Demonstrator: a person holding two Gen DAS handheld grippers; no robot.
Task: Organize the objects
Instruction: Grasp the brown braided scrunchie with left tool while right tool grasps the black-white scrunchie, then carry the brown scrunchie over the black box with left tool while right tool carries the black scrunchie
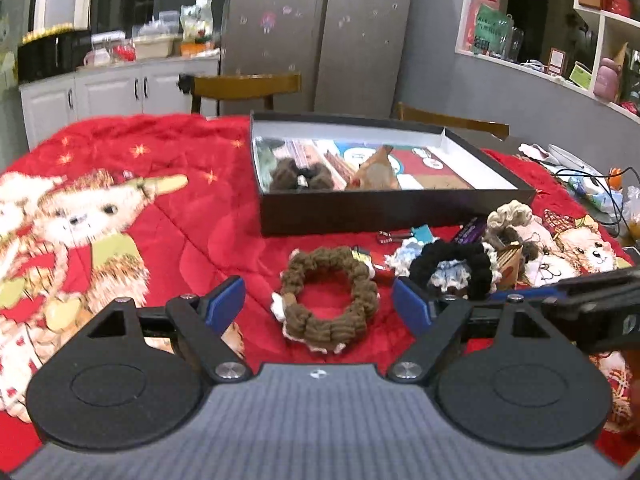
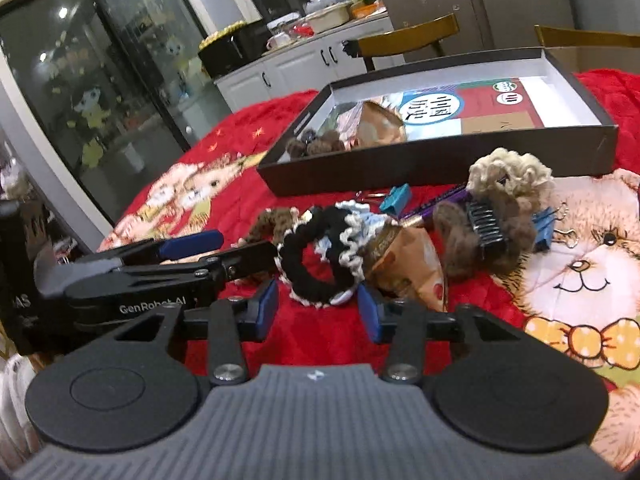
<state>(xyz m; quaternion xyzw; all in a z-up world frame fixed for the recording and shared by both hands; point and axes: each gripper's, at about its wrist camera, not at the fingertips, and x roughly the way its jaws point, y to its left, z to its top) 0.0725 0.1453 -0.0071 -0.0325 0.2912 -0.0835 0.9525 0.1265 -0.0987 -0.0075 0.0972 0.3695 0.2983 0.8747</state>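
Left gripper, lower centre of the left wrist view: spread wide, holding nothing, blue pads on either side of a brown scrunchie on the red blanket. Just right of it, a black scrunchie over a white-and-blue frilly one, partly hidden. Upper centre: black box, open, holding a brown fuzzy hair piece, an orange-brown packet and printed cards, text too blurred to read. Right edge cut off by the other tool.

Right gripper, lower centre of the right wrist view: parted, empty, just short of the black scrunchie. At left, the left tool's body, marked "GenRobot.AI", partly covered. Mid-right: beige scrunchie, black comb clip on brown fluff, blue binder clips, teal clip. In the box, upper right, a card with Chinese characters, hard to make out.
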